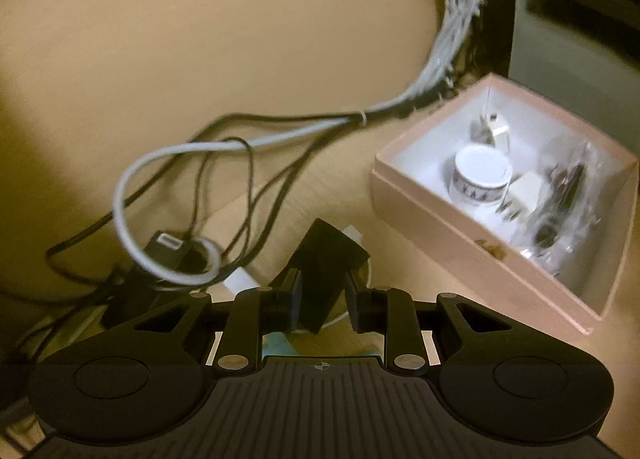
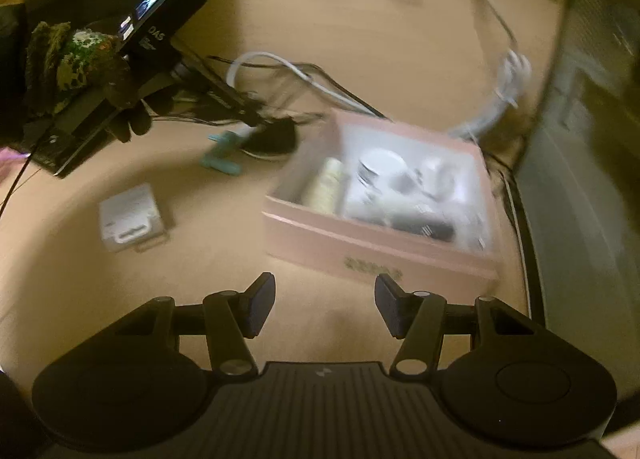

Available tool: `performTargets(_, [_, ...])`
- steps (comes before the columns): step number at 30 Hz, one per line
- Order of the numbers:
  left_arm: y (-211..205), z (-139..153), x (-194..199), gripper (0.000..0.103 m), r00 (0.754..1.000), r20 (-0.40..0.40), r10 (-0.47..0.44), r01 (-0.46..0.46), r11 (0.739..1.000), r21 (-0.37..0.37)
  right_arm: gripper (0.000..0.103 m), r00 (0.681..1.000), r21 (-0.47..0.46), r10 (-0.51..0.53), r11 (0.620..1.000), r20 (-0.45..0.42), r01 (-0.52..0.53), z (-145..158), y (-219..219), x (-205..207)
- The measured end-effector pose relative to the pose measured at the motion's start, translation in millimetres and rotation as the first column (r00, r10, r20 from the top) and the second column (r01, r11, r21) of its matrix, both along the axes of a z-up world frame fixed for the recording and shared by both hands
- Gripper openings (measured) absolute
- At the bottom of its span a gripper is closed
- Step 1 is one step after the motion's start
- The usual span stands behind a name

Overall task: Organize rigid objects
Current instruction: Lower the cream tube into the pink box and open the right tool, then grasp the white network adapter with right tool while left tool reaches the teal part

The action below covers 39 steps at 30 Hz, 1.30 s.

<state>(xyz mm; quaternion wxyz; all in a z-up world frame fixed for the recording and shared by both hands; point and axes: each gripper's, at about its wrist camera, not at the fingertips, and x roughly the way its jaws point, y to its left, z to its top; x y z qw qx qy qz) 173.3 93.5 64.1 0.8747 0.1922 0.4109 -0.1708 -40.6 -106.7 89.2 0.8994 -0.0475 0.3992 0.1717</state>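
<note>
Left claw (image 1: 322,301) clamps black block (image 1: 326,263) (long axis tilted forward-right).

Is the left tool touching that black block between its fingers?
Touching. The left wrist view shows the left tool closed on the black block, with both finger pads pressed against its sides.

Left wrist view looks down close beside the pink box (image 1: 472,227); right faces it from farther back.

box (image 1: 460,235) pink outside, white inside | jar (image 1: 482,175) white, dark-patterned band | cables (image 1: 168,163) grey and black | clip (image 2: 222,157) teal | glove (image 2: 76,63) green camouflage
</note>
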Motion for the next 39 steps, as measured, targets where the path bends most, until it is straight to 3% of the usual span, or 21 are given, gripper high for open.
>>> performTargets(6, [6,-22,34,0.029,0.994,-0.106,0.021,-0.023,0.999,-0.024,0.055,0.996,0.028,-0.08,0.996,-0.044,0.081,-9,-17,1])
performTargets(11, [0,-36,47,0.03,0.995,-0.098,0.014,-0.015,1.0,-0.009,0.055,0.993,0.029,-0.094,0.995,-0.071,0.096,-13,-18,1])
performTargets(15, [1,-35,50,0.024,0.994,-0.088,0.058,-0.065,0.995,-0.079,0.055,0.993,0.027,-0.08,0.996,-0.087,0.082,-16,-12,2])
performTargets(19, [0,-37,36,0.015,0.995,-0.083,0.053,-0.062,0.993,-0.104,0.055,0.994,0.026,-0.058,0.998,-0.091,0.061,-18,-7,4])
performTargets(26, [12,-29,-28,0.012,0.994,-0.051,0.097,-0.105,0.979,-0.176,0.055,0.996,0.051,-0.017,0.998,-0.085,0.021,-18,1,10])
performTargets(33, [42,-4,-107,0.012,0.972,-0.022,0.233,-0.228,0.922,-0.314,0.055,0.998,0.069,0.036,0.997,-0.047,-0.032,-13,18,29])
performTargets(39, [72,6,-173,0.012,0.915,-0.064,0.398,-0.39,0.833,-0.393,0.055,0.996,0.073,0.088,0.993,0.019,-0.089,5,49,76])
